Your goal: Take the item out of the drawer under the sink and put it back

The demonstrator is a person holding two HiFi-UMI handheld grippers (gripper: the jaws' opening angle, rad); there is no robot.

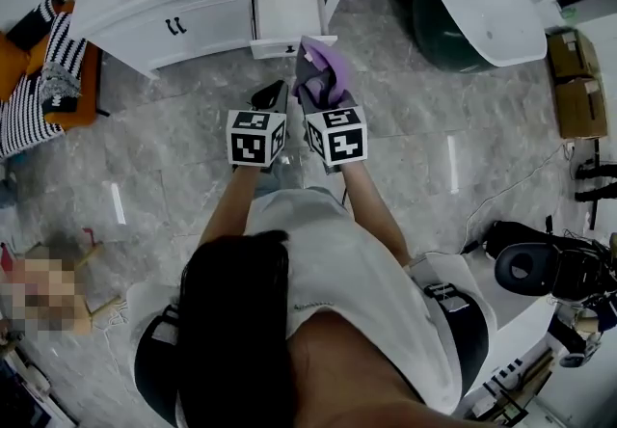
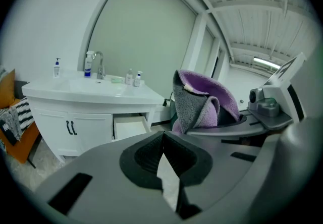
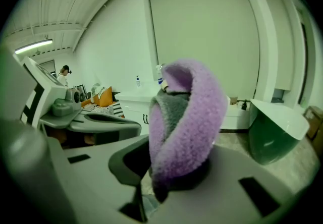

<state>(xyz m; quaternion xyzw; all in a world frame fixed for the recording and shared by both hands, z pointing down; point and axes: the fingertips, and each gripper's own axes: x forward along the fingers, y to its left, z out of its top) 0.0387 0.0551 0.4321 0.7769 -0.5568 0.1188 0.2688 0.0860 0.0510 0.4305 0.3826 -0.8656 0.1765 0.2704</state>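
The right gripper (image 1: 316, 87) is clamped on a folded fleece cloth, purple on one face and grey on the other (image 1: 323, 65). The person carries it in the air above the grey marbled floor (image 1: 174, 166), just short of the open white drawer (image 1: 287, 13) in the white vanity cabinet (image 1: 193, 26). Only the head view sets out this layout, with both grippers side by side in front of the person and the cloth close to the drawer's front but clear of it. The right gripper view shows the grip itself: the cloth stands upright between the jaws and fills the middle of the picture, hiding most of the cabinet behind it. The left gripper (image 1: 273, 93) is closed with its tips touching, and its own view shows only bare floor through the slit below them. That view also gives the cabinet's front, which the head view sees only from above. It shows the chrome tap (image 2: 98, 64), a blue-labelled pump bottle (image 2: 57, 67) and what seem to be two small white bottles (image 2: 132, 77) on the basin top. The drawer is pulled out beside the two black door handles (image 2: 70, 127). A white oval tub on a dark green base (image 3: 275, 122) stands to the right.
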